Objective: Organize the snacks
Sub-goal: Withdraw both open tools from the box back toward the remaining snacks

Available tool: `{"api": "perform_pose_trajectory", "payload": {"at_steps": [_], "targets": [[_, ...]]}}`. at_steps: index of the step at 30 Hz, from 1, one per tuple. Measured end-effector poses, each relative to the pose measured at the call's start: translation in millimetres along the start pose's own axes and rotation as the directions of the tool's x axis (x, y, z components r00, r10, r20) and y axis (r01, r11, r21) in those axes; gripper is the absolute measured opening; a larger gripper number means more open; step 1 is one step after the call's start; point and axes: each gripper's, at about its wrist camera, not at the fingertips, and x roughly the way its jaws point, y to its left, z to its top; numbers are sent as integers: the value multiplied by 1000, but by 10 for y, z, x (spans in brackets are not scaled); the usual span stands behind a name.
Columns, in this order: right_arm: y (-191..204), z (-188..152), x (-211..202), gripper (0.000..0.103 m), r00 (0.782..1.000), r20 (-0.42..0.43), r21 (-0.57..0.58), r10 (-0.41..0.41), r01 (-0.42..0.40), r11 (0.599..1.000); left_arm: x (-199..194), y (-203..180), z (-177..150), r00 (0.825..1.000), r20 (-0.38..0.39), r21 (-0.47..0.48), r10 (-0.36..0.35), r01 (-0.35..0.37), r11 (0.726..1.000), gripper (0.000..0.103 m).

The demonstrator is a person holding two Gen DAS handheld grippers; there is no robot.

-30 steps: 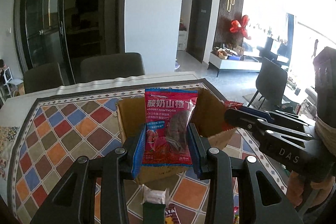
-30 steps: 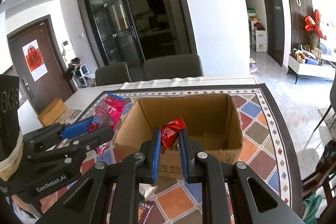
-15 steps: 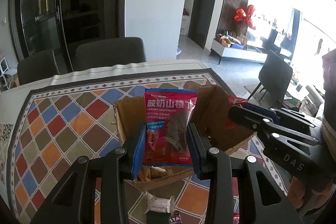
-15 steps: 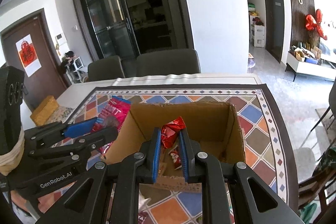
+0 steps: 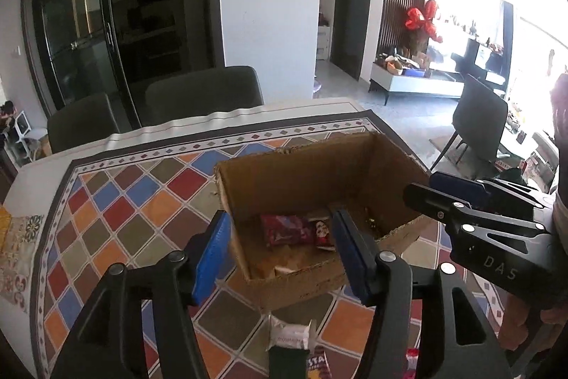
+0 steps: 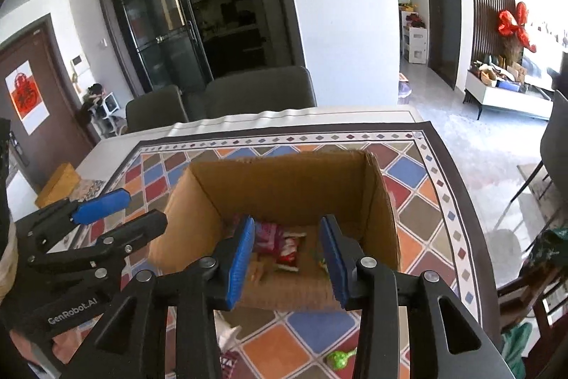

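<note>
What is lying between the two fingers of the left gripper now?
Nothing is held there. In the left wrist view the left gripper stands open over the cardboard box, and the red hawthorn packet lies on the box floor below.

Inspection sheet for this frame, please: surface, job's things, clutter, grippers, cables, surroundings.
Surface: table under a multicoloured diamond-pattern cloth.
Job's things: open cardboard box holding a red hawthorn packet and a small red packet; a white packet and a green sweet lie loose on the cloth before the box.
Clutter: yellow box at the table's far left edge.
Grippers: left hand-held gripper and right hand-held gripper have both just been opening; nothing between the jaws.
Cables: nothing seen.
Surroundings: two dark chairs, glass doors, red bow decoration.
</note>
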Motion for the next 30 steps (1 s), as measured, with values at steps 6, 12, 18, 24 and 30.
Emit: {"api": "perform_pose_trajectory", "payload": {"at_steps": [6, 12, 18, 24, 30], "targets": [[130, -187, -148, 40, 1000, 2, -28, 30, -29, 999, -171, 11, -214, 1000, 6, 5, 8, -8, 1000, 60], [242, -379, -198, 40, 998, -19, -40, 59, -59, 997, -297, 54, -424, 1000, 1, -14, 13, -13, 1000, 62], [373, -536, -150, 40, 996, -49, -66, 74, -77, 995, -277, 99, -692, 999, -43, -17, 22, -23, 1000, 63], [426, -750, 20, 40, 988, -115, -105, 98, -111, 988, -156, 116, -1018, 994, -110, -42, 3, -8, 999, 62], [488, -927, 188, 40, 978, -177, -161, 107, -136, 978, -16, 115, -1356, 985, -168, -69, -25, 13, 998, 62]]}}
